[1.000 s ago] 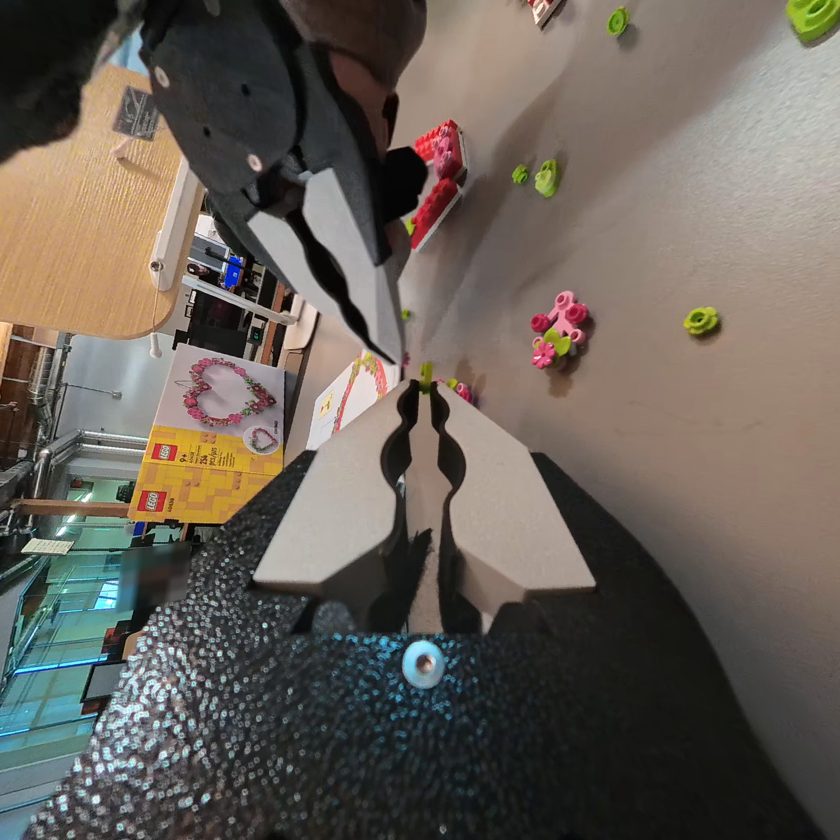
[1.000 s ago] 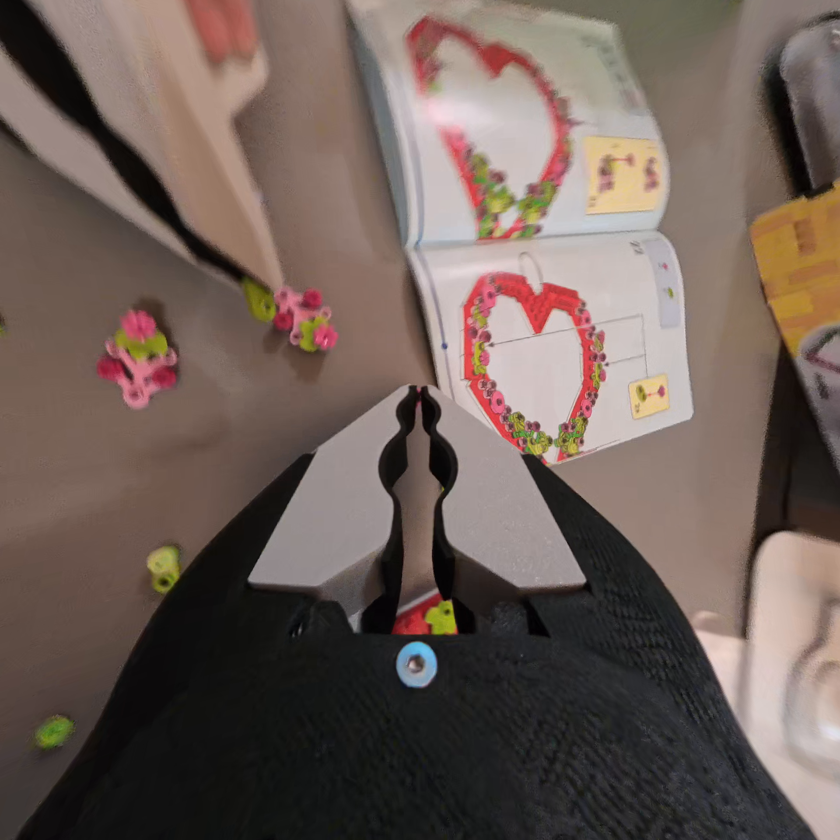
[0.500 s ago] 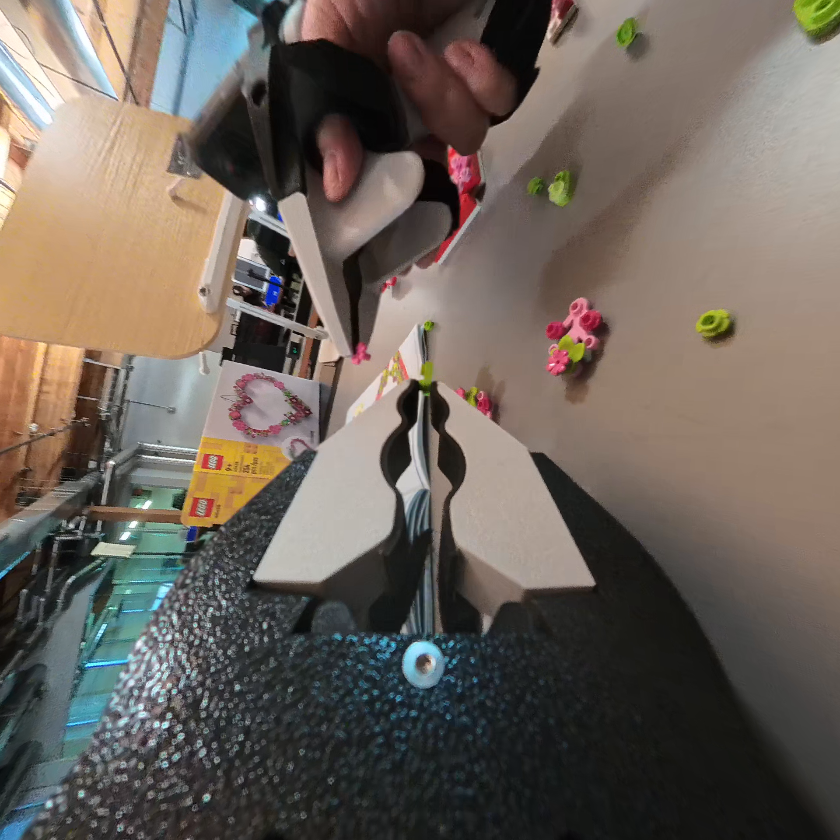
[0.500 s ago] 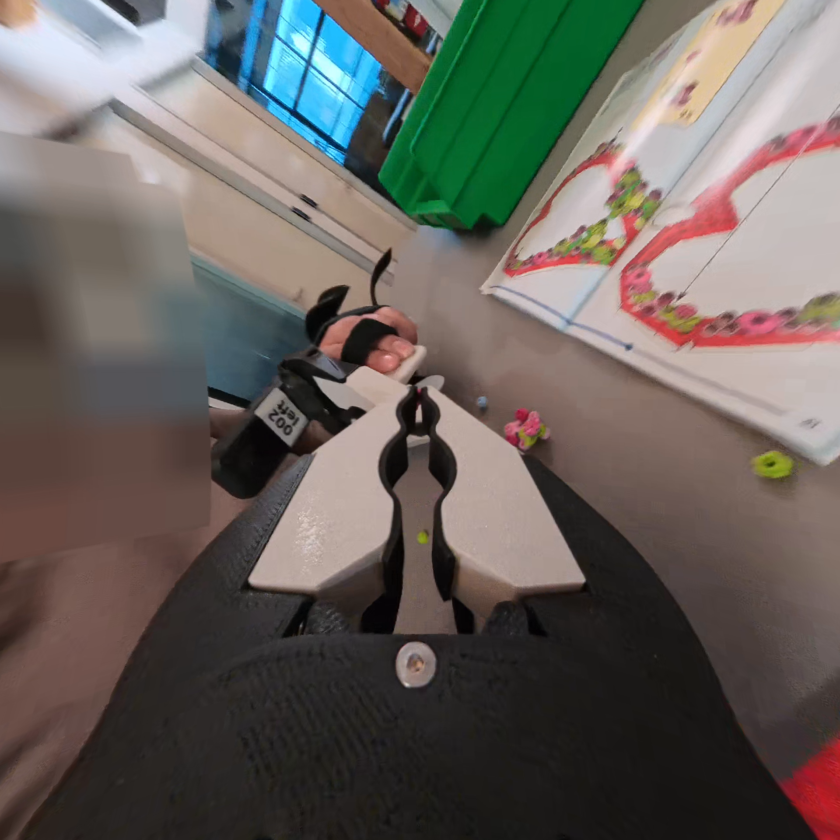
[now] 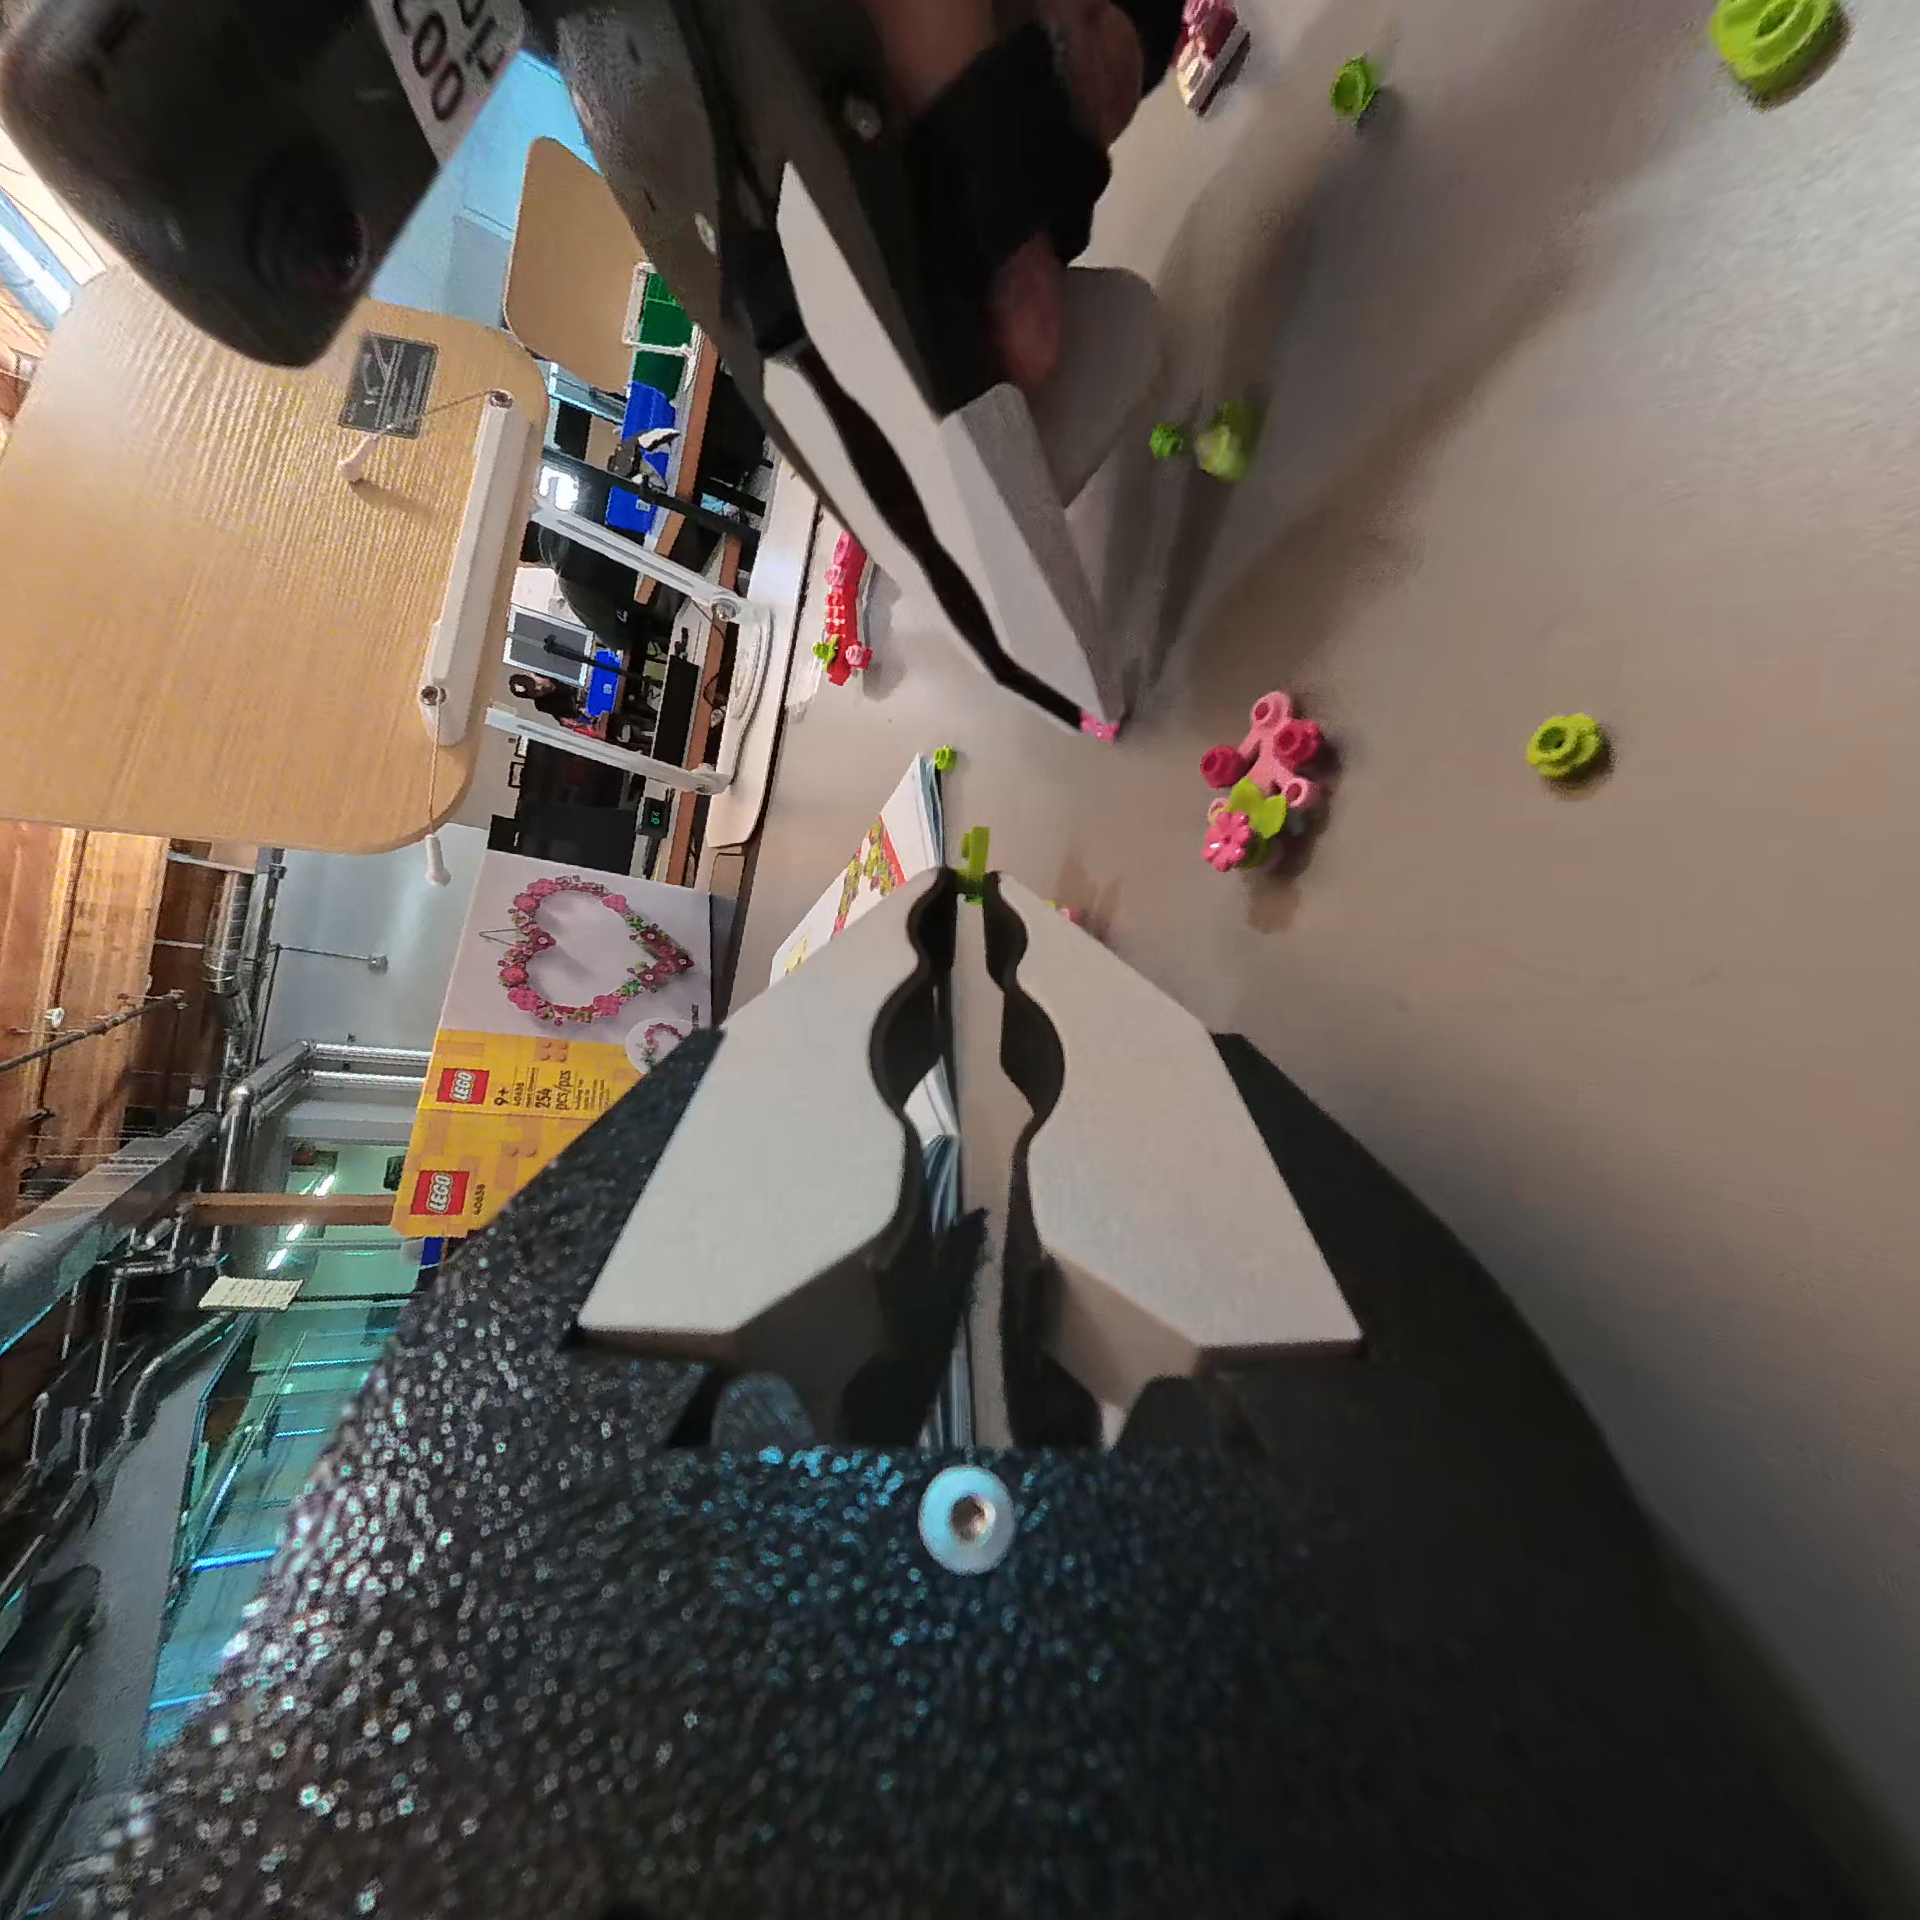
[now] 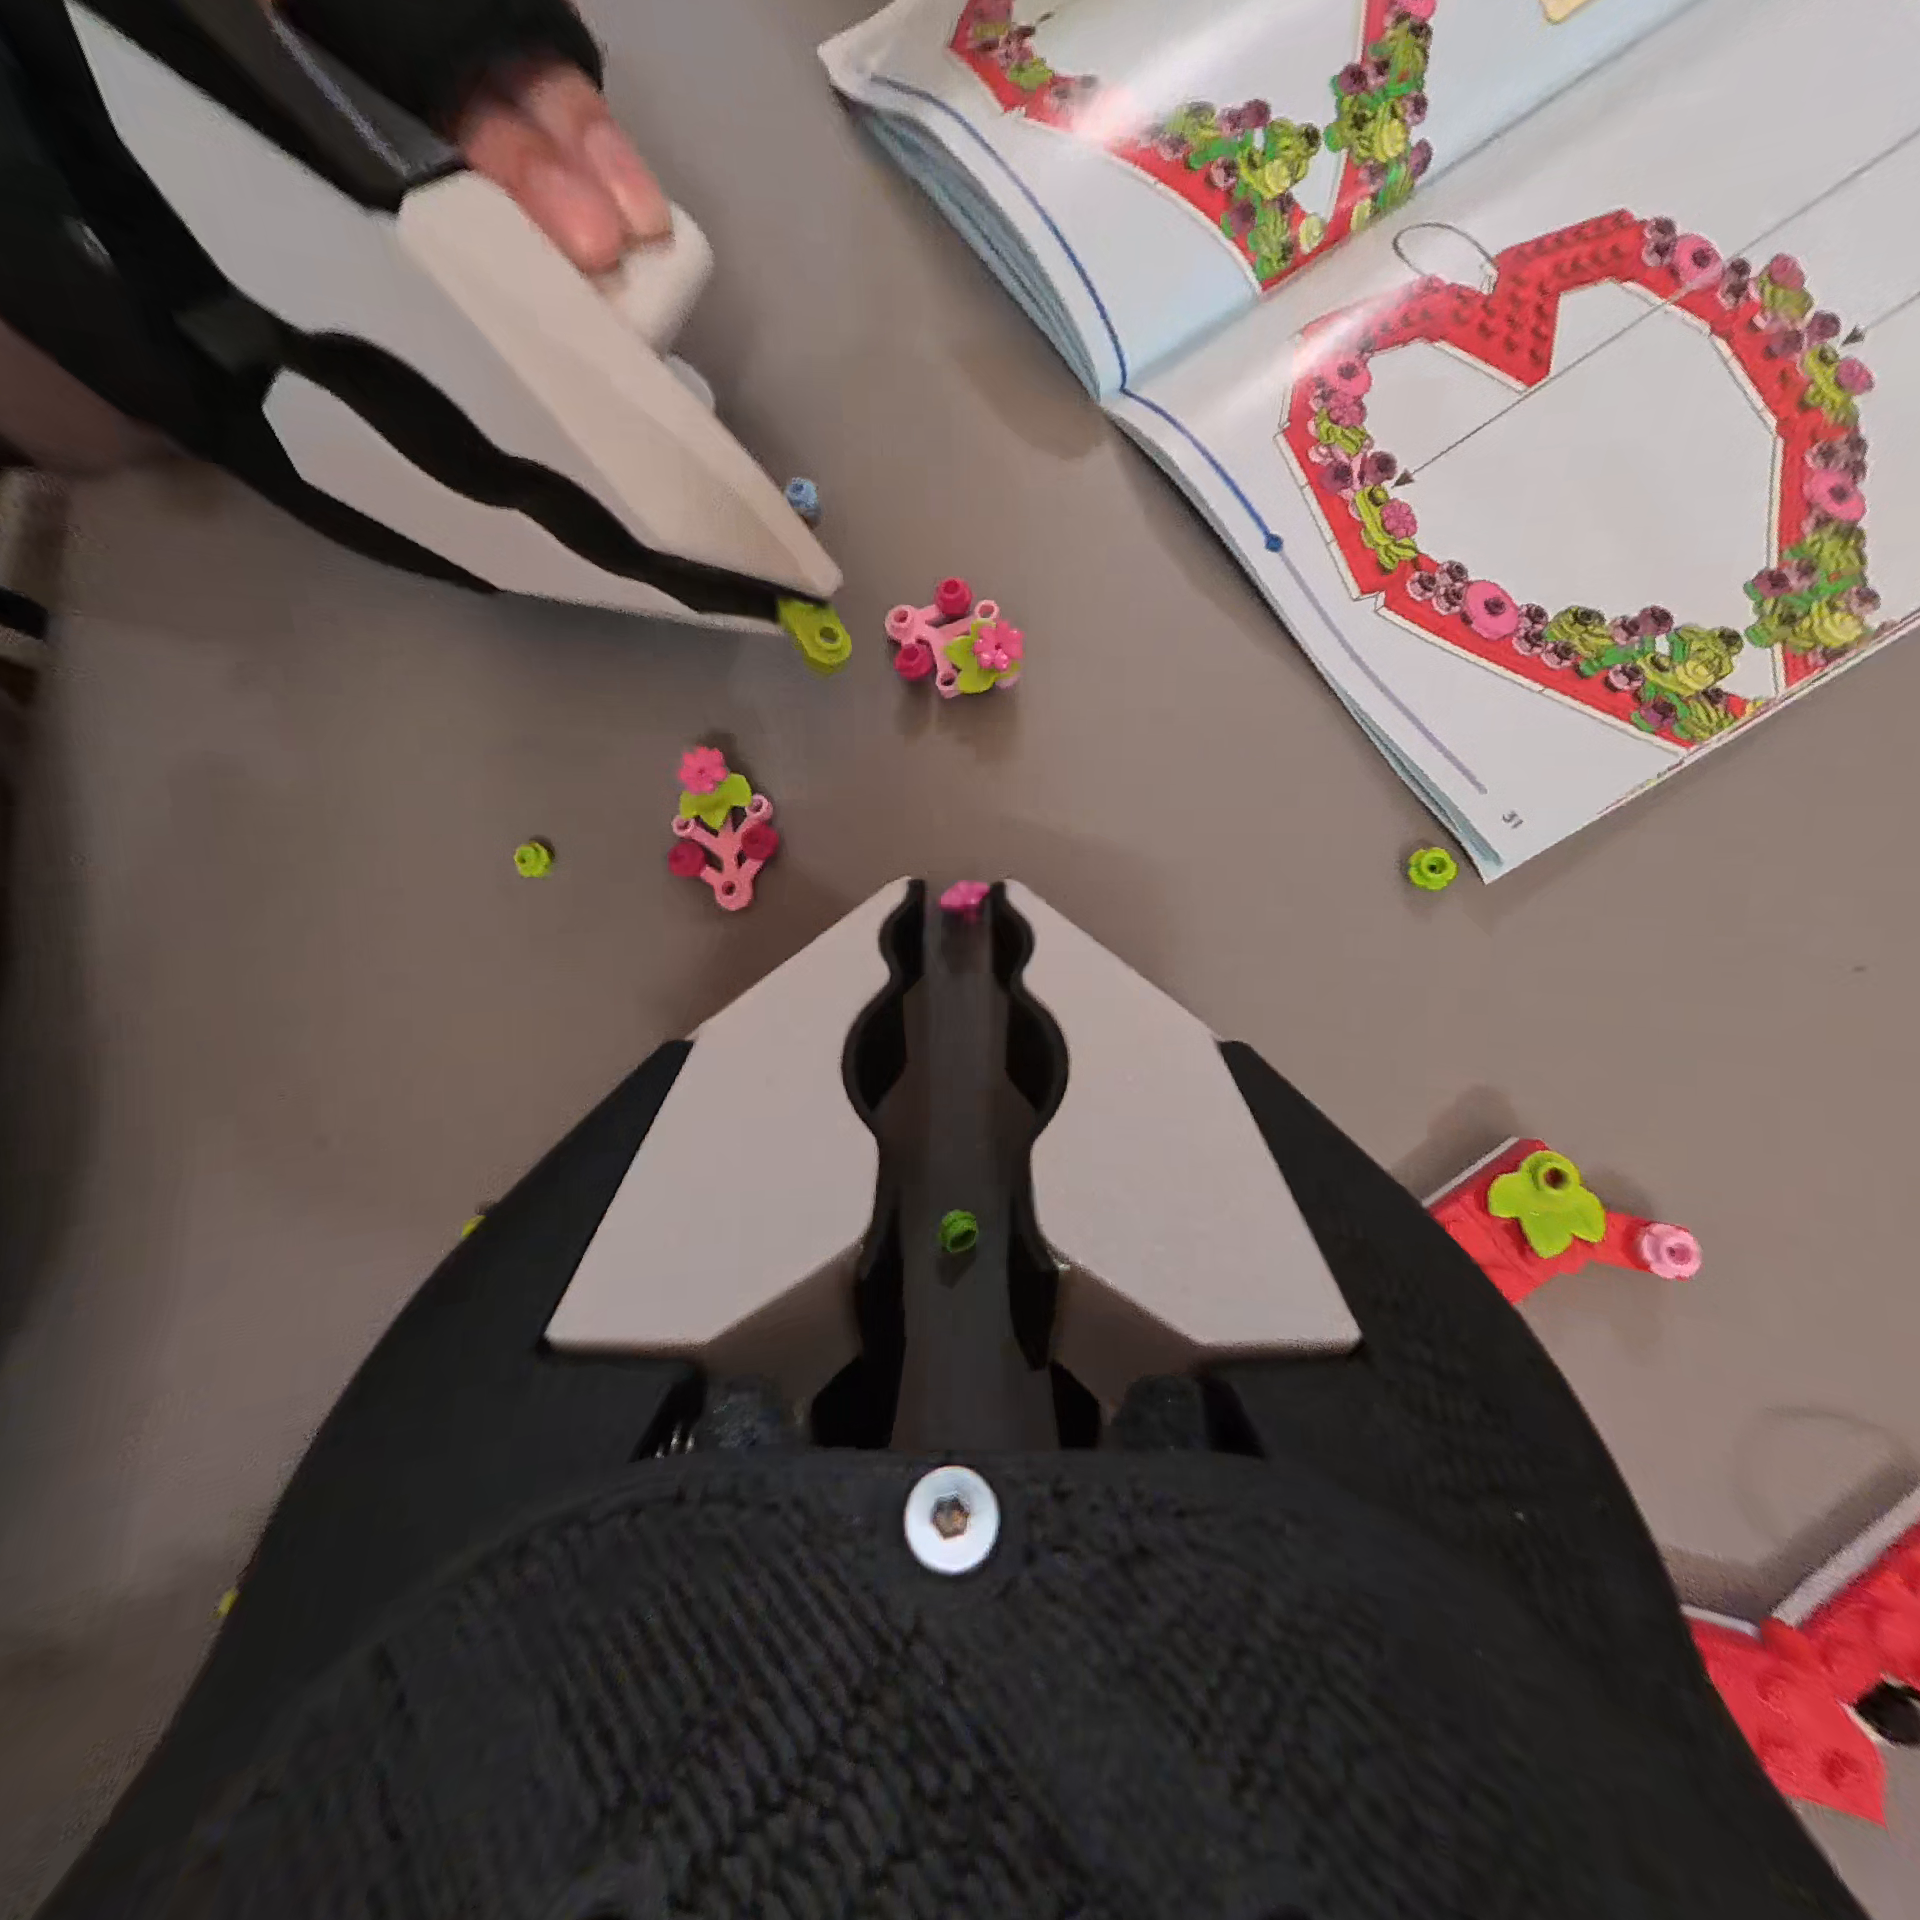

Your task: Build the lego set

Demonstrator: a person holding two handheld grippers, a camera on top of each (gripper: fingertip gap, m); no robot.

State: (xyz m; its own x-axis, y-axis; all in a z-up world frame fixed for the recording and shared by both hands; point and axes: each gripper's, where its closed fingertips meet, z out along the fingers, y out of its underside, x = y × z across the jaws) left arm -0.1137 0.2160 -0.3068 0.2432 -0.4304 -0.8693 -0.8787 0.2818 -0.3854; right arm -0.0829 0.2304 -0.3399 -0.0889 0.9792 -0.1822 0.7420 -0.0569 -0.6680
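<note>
My left gripper (image 5: 971, 883) is shut on a small lime green lego piece (image 5: 974, 854), held just above the grey table. It also shows in the right wrist view (image 6: 808, 611) at the upper left, with the lime piece (image 6: 823, 636) sticking out of its tips. My right gripper (image 6: 964, 891) is shut on a tiny pink flower piece (image 6: 964, 900). In the left wrist view the right gripper (image 5: 1099, 717) points down with the flower (image 5: 1099, 727) near the table. Two pink flower clusters (image 6: 954, 644) (image 6: 720, 823) lie between the grippers.
An open instruction booklet (image 6: 1455, 436) lies at the upper right. Red heart-frame parts (image 6: 1496, 1247) (image 6: 1808, 1714) lie at the lower right. Loose lime studs (image 6: 532, 858) (image 6: 1431, 865) and a green stud (image 6: 958, 1231) dot the table. The set's box (image 5: 561, 1039) stands beyond the table's edge. Left tips to right tips: about 5 centimeters.
My right gripper has swung from a sideways tilt to pointing down at the table, close to the left gripper, still holding the pink flower. The left gripper has barely moved.
</note>
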